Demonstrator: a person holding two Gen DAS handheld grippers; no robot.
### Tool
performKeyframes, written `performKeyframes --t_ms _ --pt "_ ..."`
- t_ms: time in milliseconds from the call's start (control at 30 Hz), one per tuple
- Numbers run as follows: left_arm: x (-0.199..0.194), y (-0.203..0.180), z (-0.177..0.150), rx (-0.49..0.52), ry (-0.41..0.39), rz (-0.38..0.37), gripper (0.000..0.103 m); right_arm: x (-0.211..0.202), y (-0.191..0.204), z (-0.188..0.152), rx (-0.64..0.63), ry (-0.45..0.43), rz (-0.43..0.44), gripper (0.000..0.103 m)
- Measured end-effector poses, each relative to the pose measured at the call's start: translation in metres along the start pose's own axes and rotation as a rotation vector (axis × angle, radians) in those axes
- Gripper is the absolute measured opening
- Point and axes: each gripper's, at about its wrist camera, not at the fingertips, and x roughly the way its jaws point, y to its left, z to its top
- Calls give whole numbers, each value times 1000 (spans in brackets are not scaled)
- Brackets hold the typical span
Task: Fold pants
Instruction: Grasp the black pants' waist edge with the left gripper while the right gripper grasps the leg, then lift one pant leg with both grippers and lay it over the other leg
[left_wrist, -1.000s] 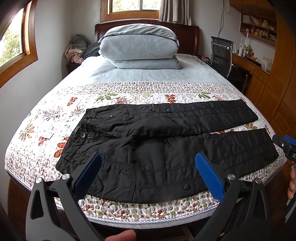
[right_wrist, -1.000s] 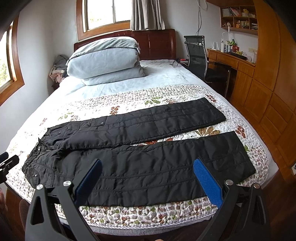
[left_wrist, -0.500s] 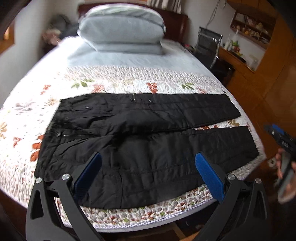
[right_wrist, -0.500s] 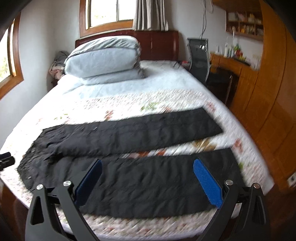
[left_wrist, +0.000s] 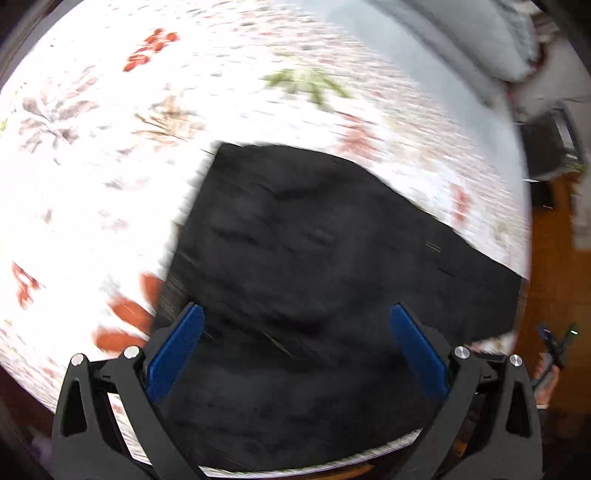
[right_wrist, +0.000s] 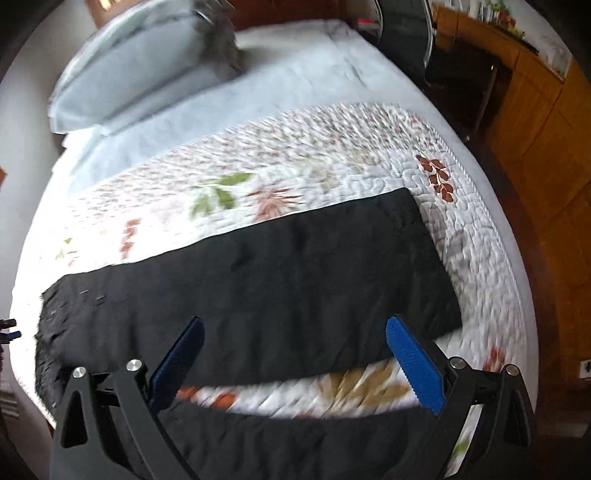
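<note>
A home bedroom: quilted bed (right_wrist: 369, 147), pillows (right_wrist: 140, 70), wooden cabinets (right_wrist: 546, 122).

My pads (right_wrist: 413, 365) of ribbed blue rubbery stuff on matt black plastic arms, bright metal screws, matt black quilted cloth pants (right_wrist: 258, 280) ahead, stitched floral cotton quilt (right_wrist: 332, 155) beneath, smooth pale pillow (right_wrist: 140, 66) at eleven o'clock, glossy wooden cabinet (right_wrist: 535, 122) at two

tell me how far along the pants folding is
Done: the black pants lie spread flat on the floral quilt, legs apart. In hand: nothing; the left claw and right claw are open just above the fabric. Left: every fold.
</note>
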Motion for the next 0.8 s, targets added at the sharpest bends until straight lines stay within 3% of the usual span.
performKeyframes --t_ms 167,300,533,700,733,767,800 --pt "33 35 53 -101 76 -1 101 52 -22 34 -3 49 -7 100" --pt "61 39 76 -111 121 31 101 75 -32 49 -5 52 -41 100" --pt "103 13 88 -62 216 2 100 102 -54 60 -29 84 -136 100" --pt "111 -4 85 -20 224 6 99 104 -69 63 -30 77 -119 100" --pt "113 -7 83 0 226 25 91 104 -72 63 -28 79 -113 100" --pt "114 -10 82 22 231 67 74 105 -76 63 -25 82 -115 100" --pt "115 -11 82 37 232 93 72 106 -80 63 -22 83 -119 100"
